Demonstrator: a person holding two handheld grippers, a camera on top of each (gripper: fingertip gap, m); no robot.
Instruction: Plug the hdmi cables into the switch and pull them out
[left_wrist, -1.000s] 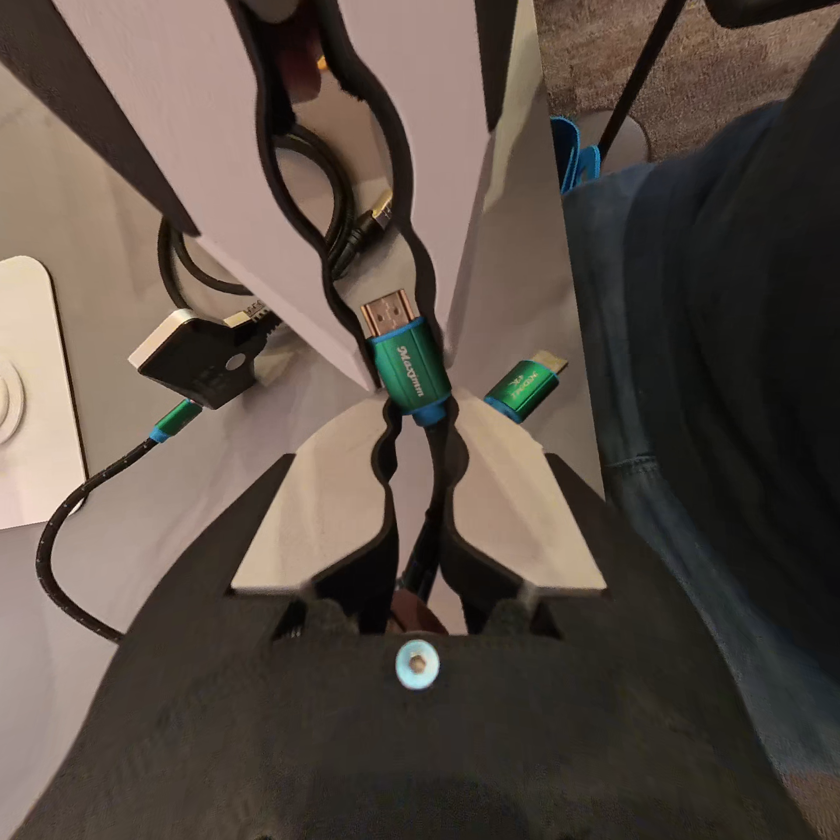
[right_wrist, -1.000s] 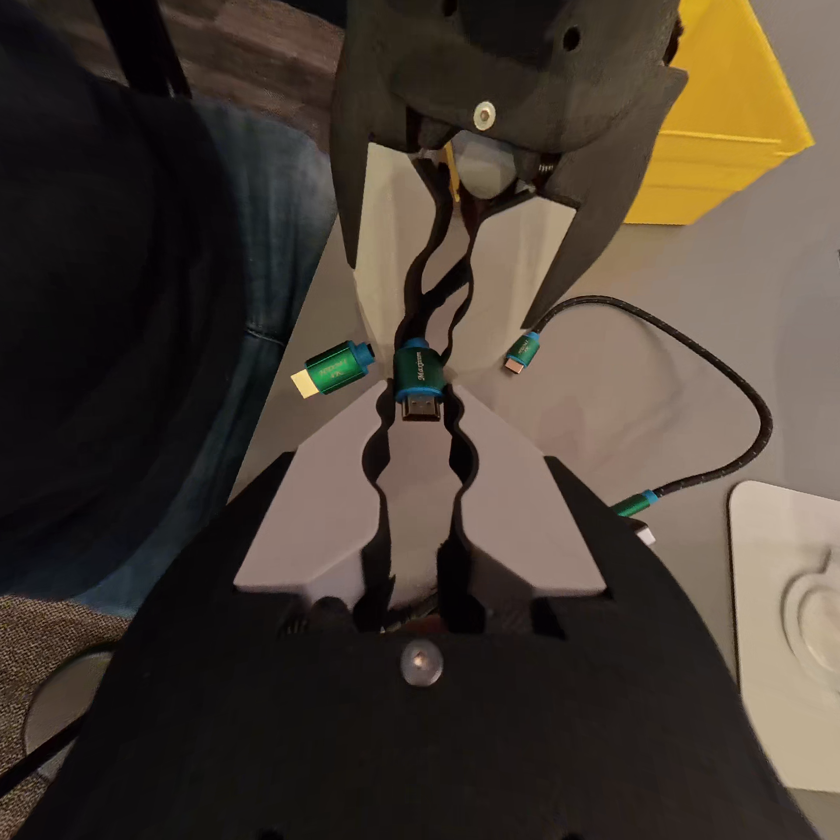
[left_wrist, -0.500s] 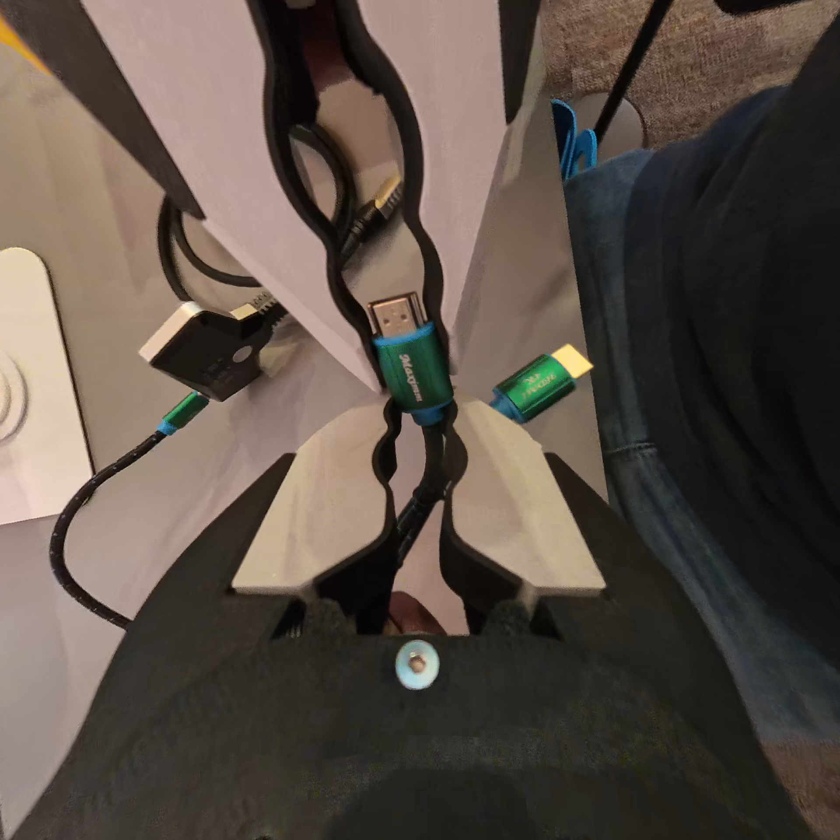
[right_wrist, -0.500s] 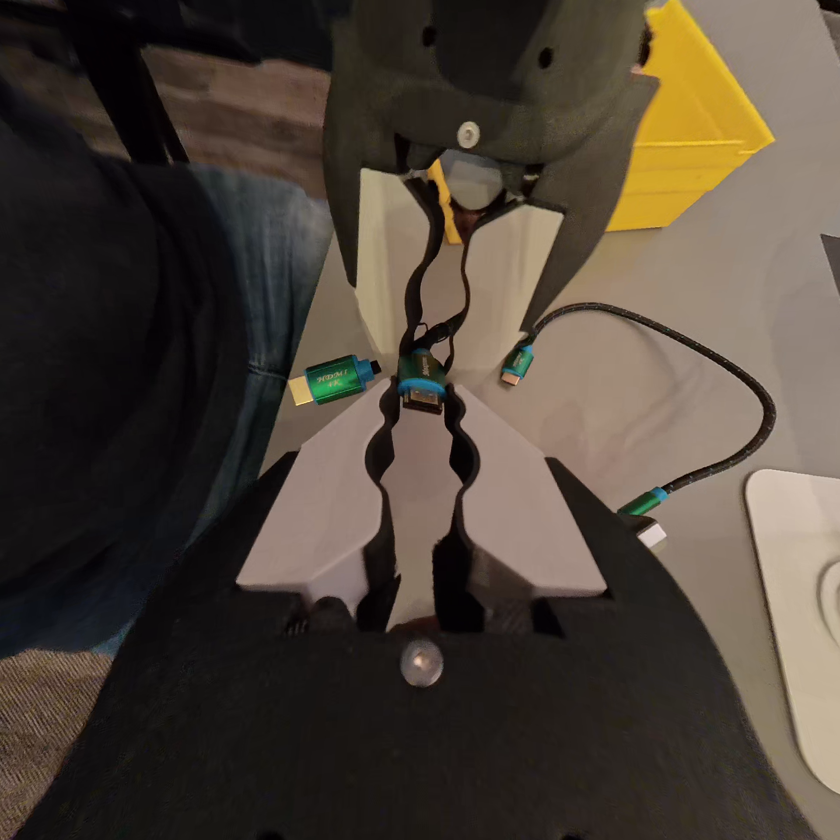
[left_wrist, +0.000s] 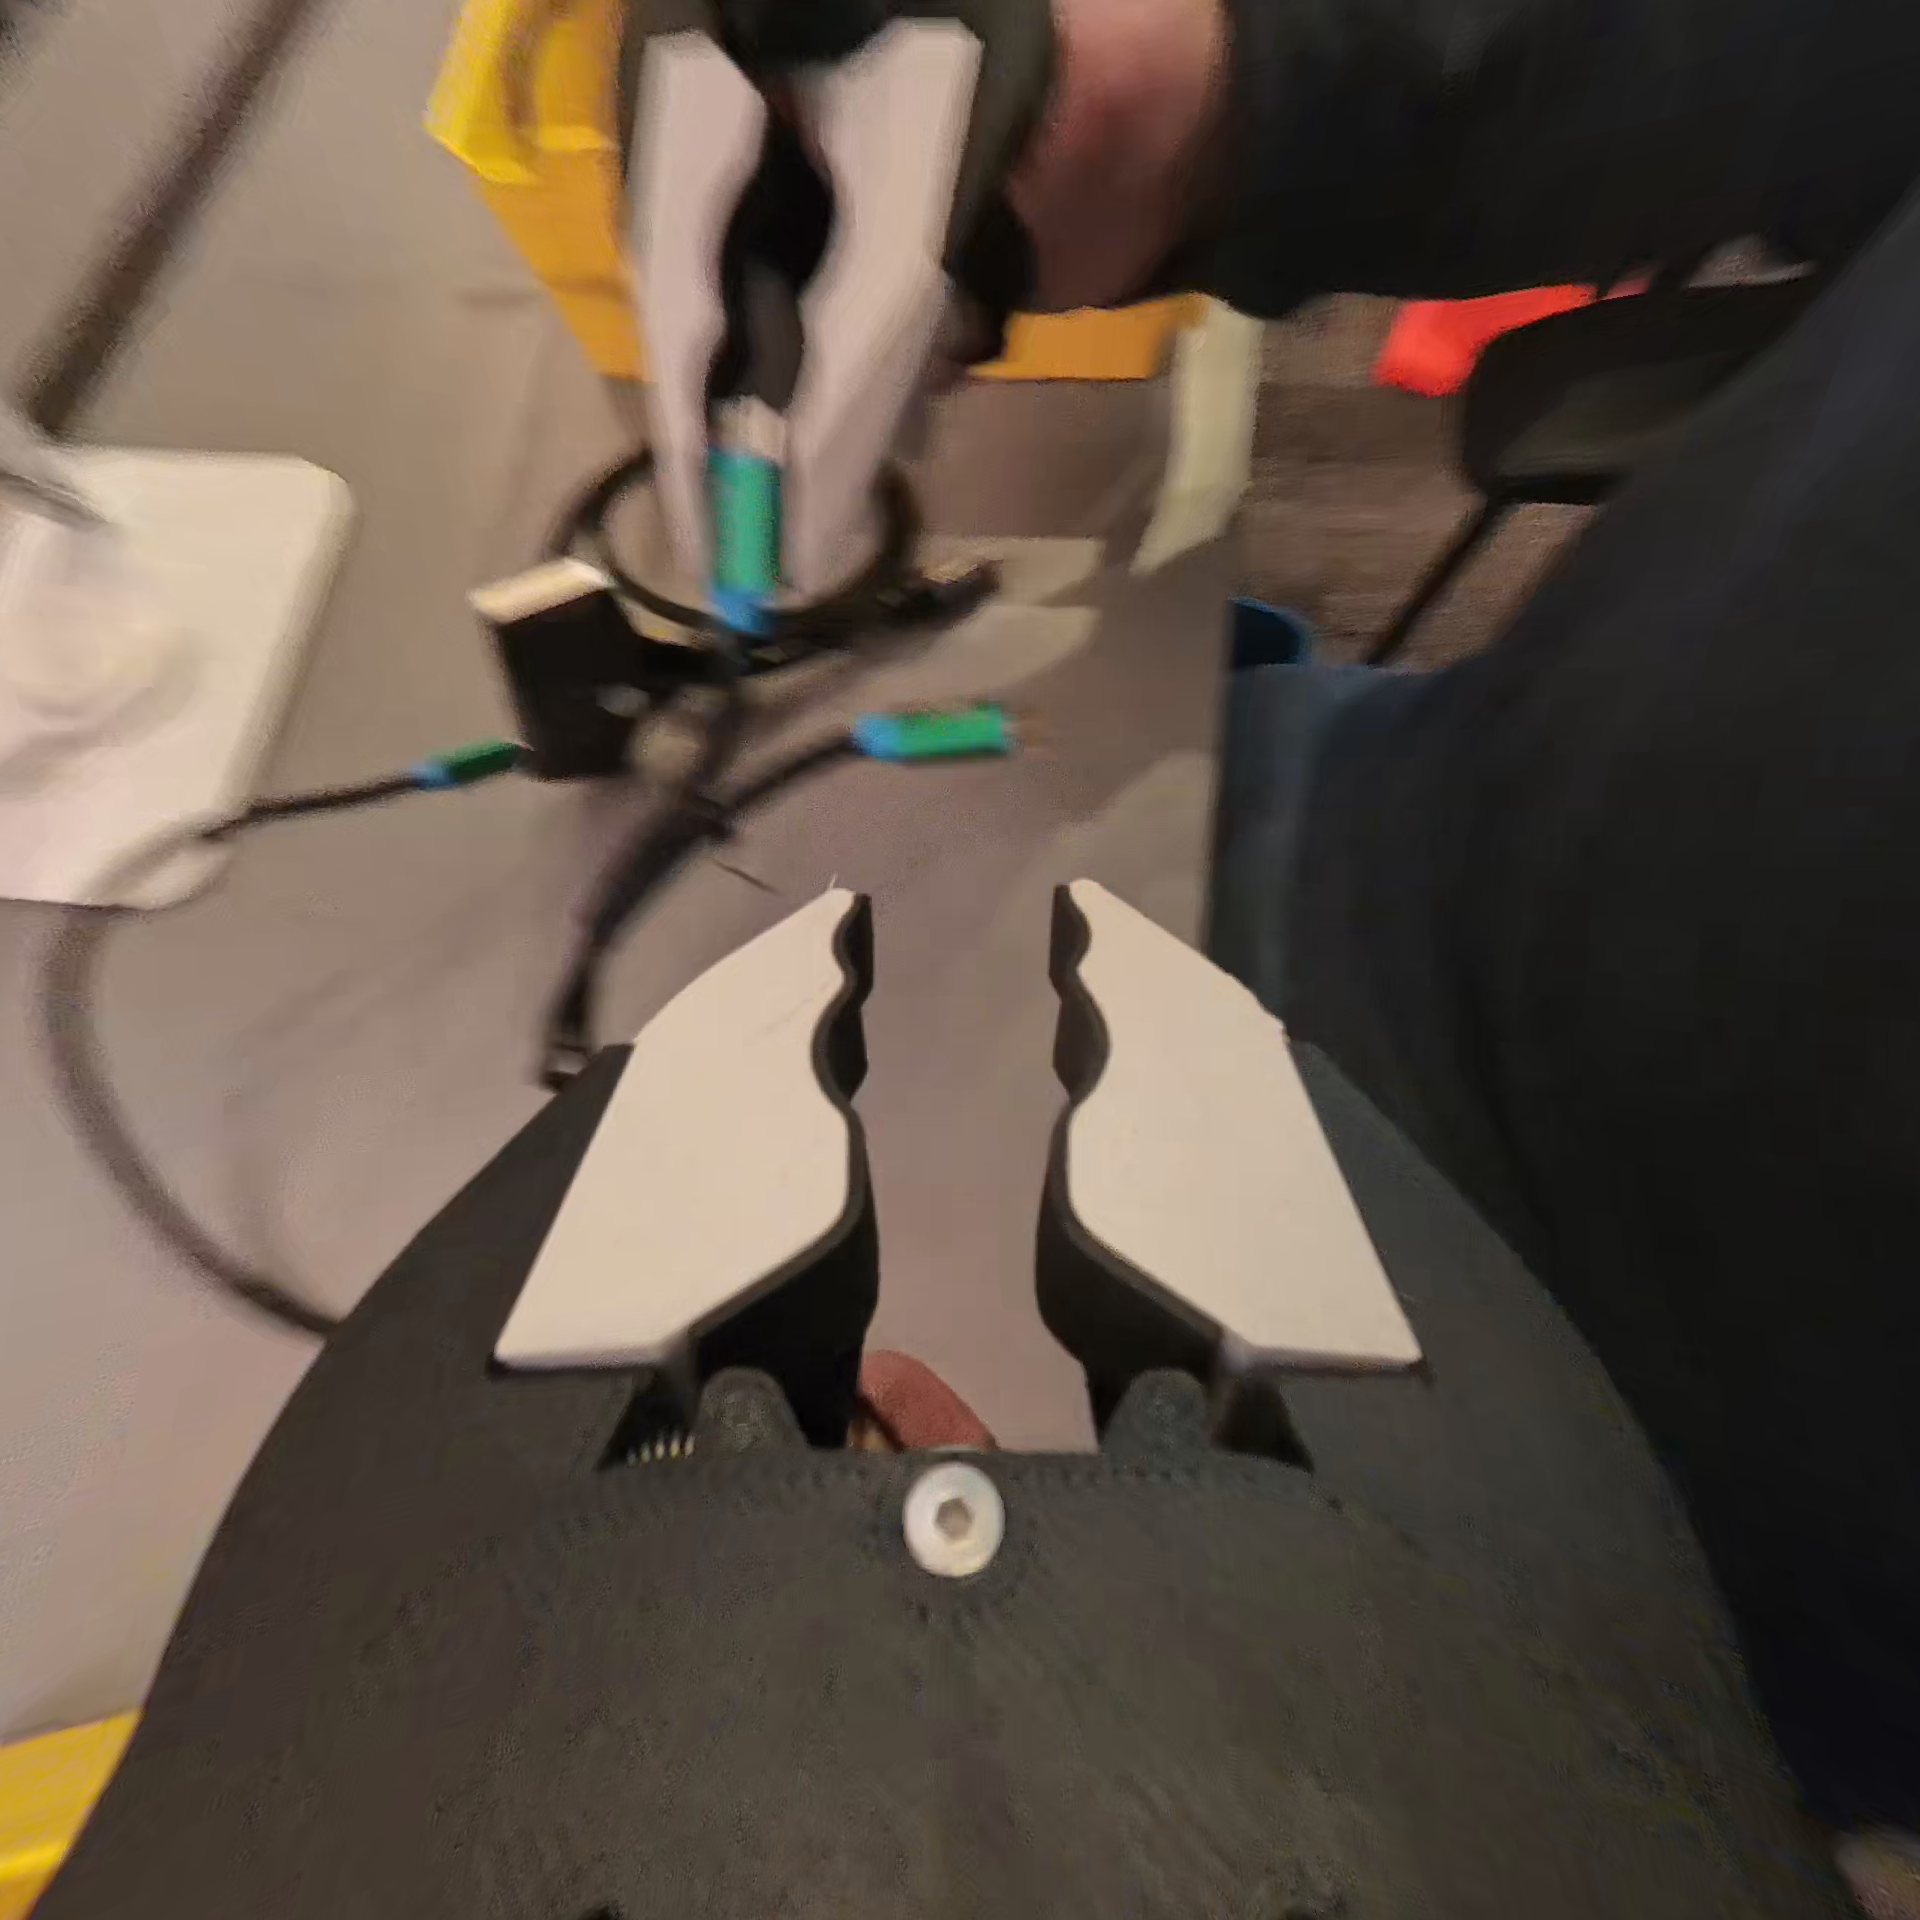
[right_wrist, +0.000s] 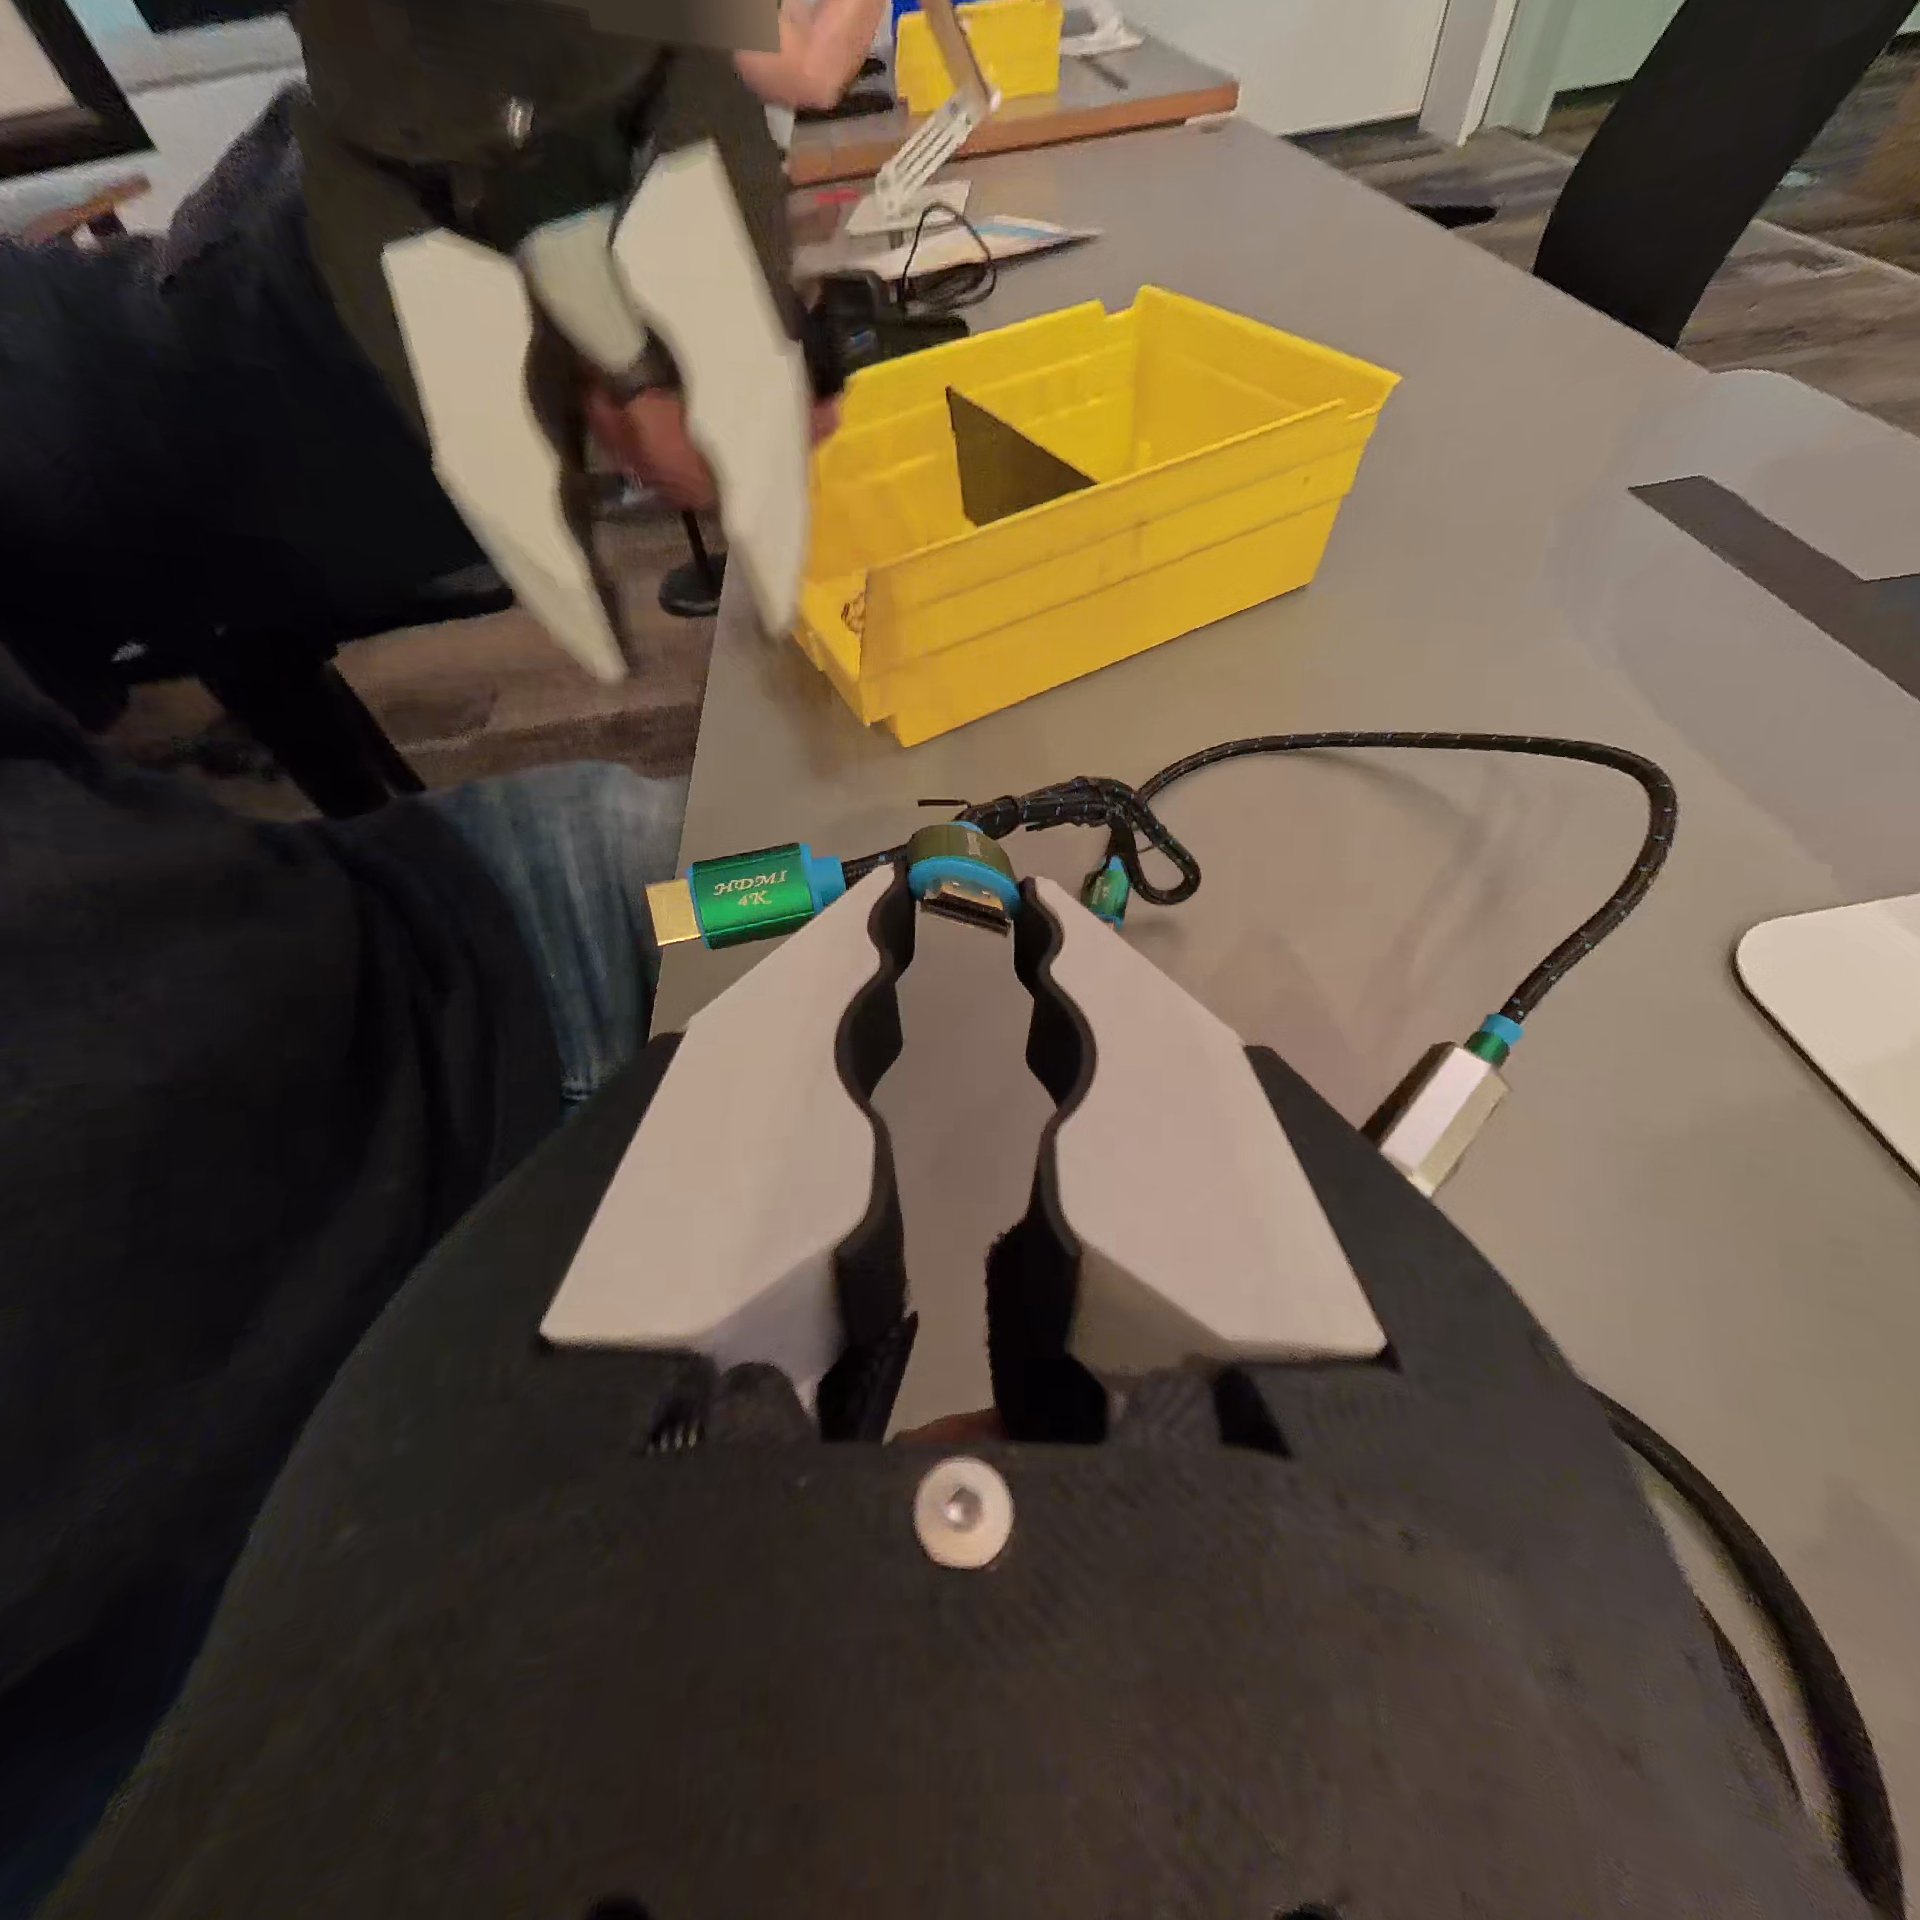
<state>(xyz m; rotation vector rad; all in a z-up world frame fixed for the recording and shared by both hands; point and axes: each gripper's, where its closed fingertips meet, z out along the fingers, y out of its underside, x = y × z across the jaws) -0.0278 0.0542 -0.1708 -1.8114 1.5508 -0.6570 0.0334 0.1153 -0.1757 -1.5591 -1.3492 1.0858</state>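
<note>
My right gripper (right_wrist: 966, 896) is shut on a green HDMI plug (right_wrist: 961, 868) at its fingertips, with the gold connector facing the camera. It holds the plug just above the grey table (right_wrist: 1403, 644). A second green HDMI plug (right_wrist: 748, 899) lies loose at the table's edge beside it. The switch (right_wrist: 1444, 1117), a small black and silver box, lies to the right with a green-tipped braided cable (right_wrist: 1496, 1039) in it. My left gripper (left_wrist: 956, 904) is open and empty, drawn back from the cables. In its blurred view the right gripper (left_wrist: 743, 488) holds the plug (left_wrist: 743, 525) above the switch (left_wrist: 561, 665).
A yellow bin (right_wrist: 1247, 540) stands on the table behind the cables. A white pad (right_wrist: 1849, 997) lies at the right. The table edge runs along the left, with a person's legs in jeans (right_wrist: 561, 862) against it. Another person and more clutter are at the far end.
My left gripper has let go of the green plug, opened, and pulled up and away. My right gripper has closed on that plug and now holds it alone.
</note>
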